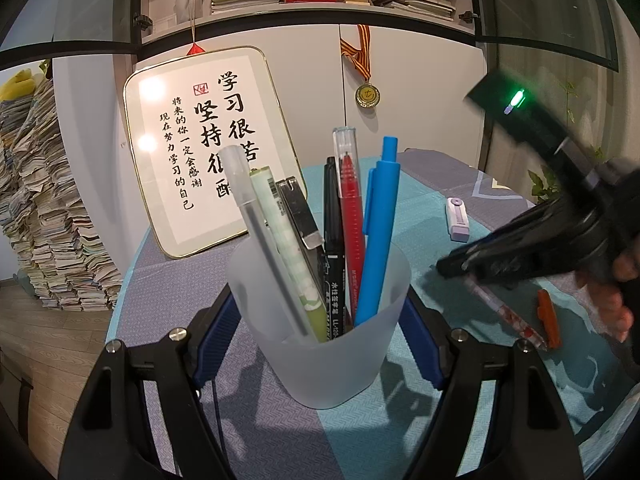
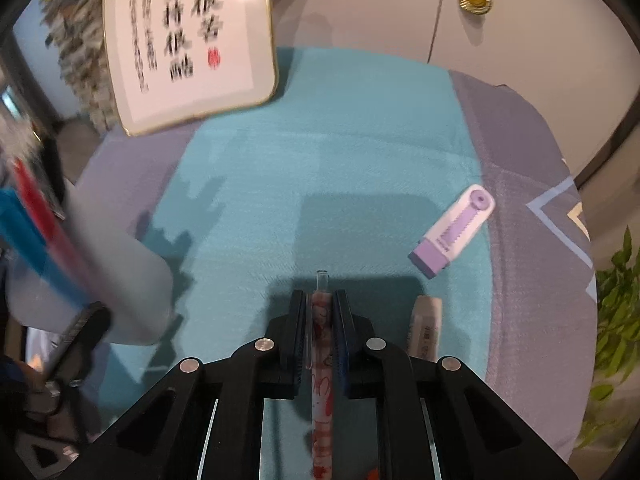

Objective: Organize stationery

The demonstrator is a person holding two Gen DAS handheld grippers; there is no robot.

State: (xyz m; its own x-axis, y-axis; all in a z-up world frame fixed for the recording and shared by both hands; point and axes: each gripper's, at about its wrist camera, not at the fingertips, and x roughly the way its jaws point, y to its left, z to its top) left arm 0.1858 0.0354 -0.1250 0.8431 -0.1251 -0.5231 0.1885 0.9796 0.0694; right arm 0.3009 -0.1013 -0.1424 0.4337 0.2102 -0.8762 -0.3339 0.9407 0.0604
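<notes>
While right gripper (image 2: pixel 320 300) jaws clamp patterned pen (image 2: pixel 321 384) lengthwise, low over counter (image 2: pixel 320 140), near its right edge; frosted cup (image 1: pixel 320 320) off left, squeezed between left gripper (image 1: pixel 320 340) jaws, narrow-set.

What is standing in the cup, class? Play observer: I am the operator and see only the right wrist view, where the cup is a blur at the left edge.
Observer: The frosted cup holds a blue pen, a red pen with a clear cap, a black marker and a few more.
Operator: Is the cup held?
Observer: Yes, the left gripper has its jaws against the cup's two sides.
Operator: What lies behind my jaws?
Observer: An orange item lies on the cloth beside the patterned pen you grip.
</notes>
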